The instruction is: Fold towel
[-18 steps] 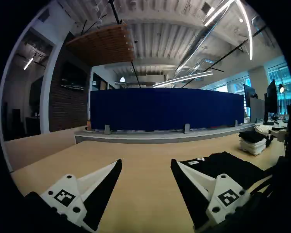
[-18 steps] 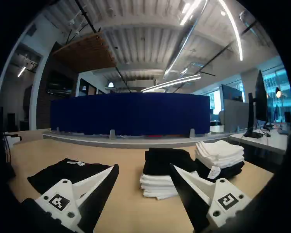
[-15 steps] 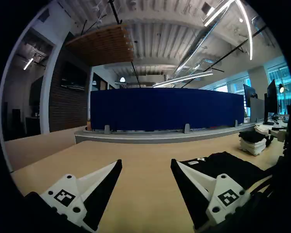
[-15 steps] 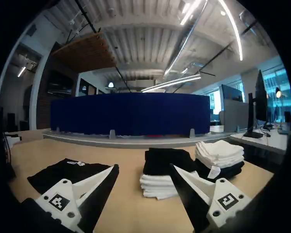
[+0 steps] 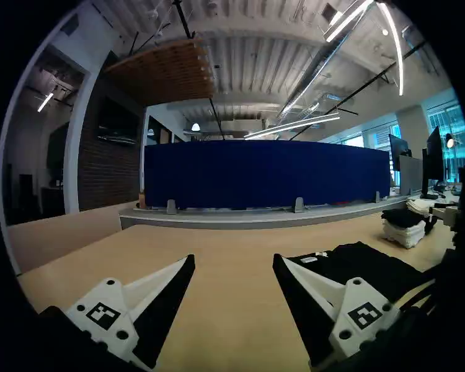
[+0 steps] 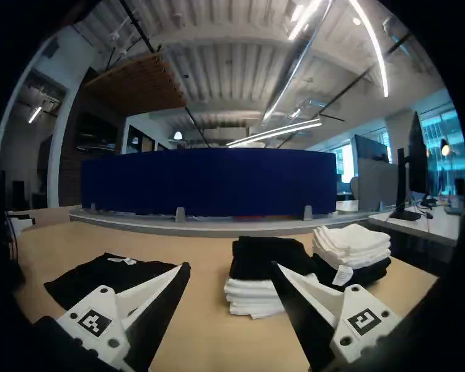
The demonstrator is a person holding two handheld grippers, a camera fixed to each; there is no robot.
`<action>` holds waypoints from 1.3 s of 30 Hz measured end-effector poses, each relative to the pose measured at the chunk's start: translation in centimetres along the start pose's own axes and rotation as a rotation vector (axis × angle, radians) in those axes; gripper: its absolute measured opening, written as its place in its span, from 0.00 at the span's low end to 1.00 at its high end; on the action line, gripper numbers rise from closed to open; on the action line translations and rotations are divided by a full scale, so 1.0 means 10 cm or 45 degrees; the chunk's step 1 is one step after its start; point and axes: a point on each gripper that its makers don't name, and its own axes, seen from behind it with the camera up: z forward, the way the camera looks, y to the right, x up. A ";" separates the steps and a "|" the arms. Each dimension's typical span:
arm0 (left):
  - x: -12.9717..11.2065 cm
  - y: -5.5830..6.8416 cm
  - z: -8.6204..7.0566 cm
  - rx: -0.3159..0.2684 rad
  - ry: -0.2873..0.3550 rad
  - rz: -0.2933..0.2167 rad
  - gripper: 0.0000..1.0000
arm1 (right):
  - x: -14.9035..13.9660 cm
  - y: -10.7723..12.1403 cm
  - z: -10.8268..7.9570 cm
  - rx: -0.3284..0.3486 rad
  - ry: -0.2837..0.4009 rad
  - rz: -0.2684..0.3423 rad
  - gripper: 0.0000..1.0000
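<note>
A black towel (image 5: 369, 263) lies spread flat on the wooden table, with a small white tag at its far edge; in the right gripper view the same black towel (image 6: 105, 276) sits at the lower left. My left gripper (image 5: 234, 263) is open low over the table, its right finger just in front of the towel's near edge. My right gripper (image 6: 230, 270) is open too, with nothing between its fingers, pointing at the stacks of folded towels (image 6: 263, 276).
Two stacks of folded black and white towels (image 6: 350, 251) stand on the table (image 6: 208, 328) to the right. A blue partition (image 5: 263, 173) runs along the table's far edge. Monitors (image 6: 412, 167) stand on a desk at the right.
</note>
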 end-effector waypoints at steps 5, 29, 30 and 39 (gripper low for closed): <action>0.00 -0.03 0.00 0.016 -0.003 0.003 0.93 | 0.00 0.04 0.01 -0.017 -0.004 -0.002 1.00; 1.70 0.01 -0.08 -0.016 -0.040 0.023 0.93 | 1.86 -0.07 -0.11 -0.013 -0.007 0.035 1.00; 1.73 0.02 -0.08 -0.016 -0.049 0.023 0.93 | 1.91 -0.08 -0.11 -0.011 -0.012 0.037 1.00; 1.79 0.15 -0.06 -0.059 -0.112 0.032 0.93 | 2.12 -0.12 -0.10 0.020 -0.051 0.013 1.00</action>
